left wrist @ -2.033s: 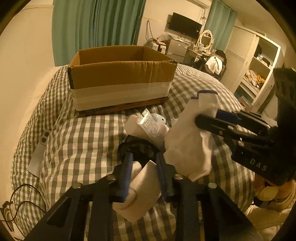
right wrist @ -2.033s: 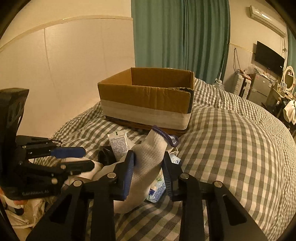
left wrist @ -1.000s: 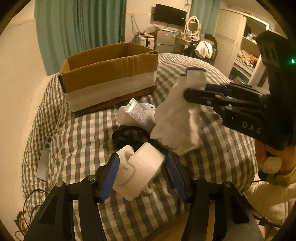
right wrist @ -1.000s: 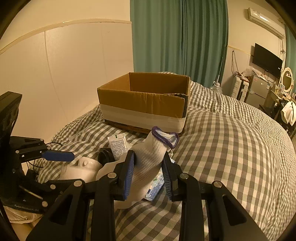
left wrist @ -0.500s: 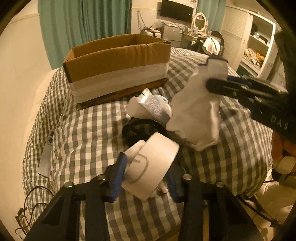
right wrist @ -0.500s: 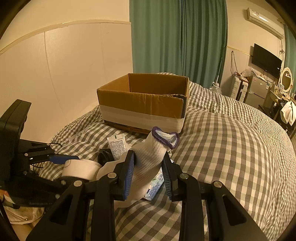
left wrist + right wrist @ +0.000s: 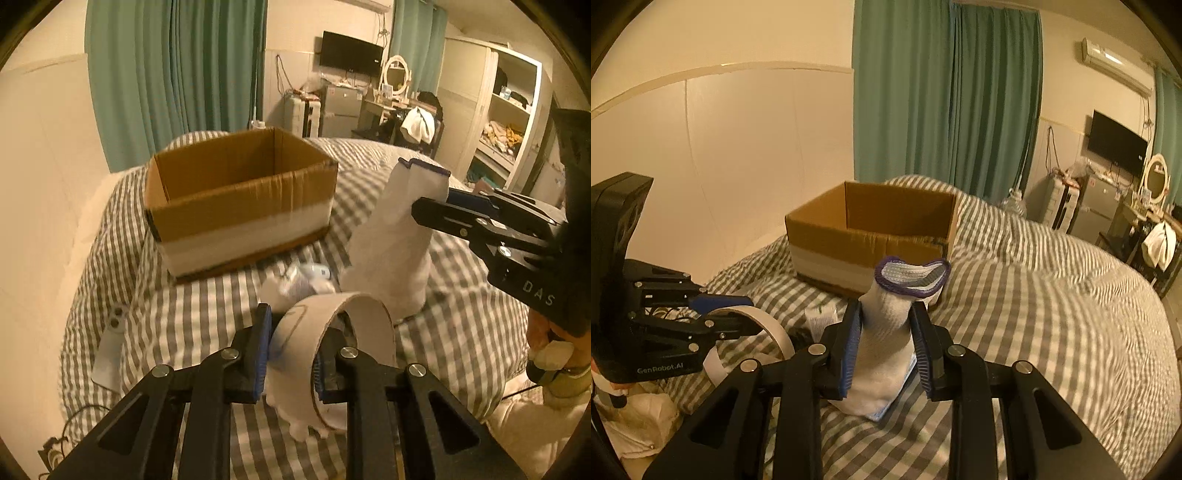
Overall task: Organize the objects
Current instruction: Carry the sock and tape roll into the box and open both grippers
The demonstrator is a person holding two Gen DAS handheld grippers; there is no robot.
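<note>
I hold two items clear of the bedcover, both on the near side of the cardboard box (image 7: 240, 199). The sock (image 7: 886, 332), white with a purple cuff, is pinched at mid-length by my right gripper (image 7: 886, 347); the jaws are narrow and pressed into the knit, cuff standing up above them, toe hanging slack below. It looks soft and light and should not slip, though it will flop wherever it is let go. The tape roll (image 7: 332, 339), a wide white ring, sits in my left gripper (image 7: 291, 354), jaws clamped tight across one wall of the ring, one pad outside and one inside. It looks stiff and light; I judge the wall the right place to hold, since the smooth outer face could slide. The box stands open on the checked duvet (image 7: 184, 317); what I can see of its inside shows nothing in it. A small heap of leftovers (image 7: 295, 284) lies on the cover between box and roll, too blurred to name.
</note>
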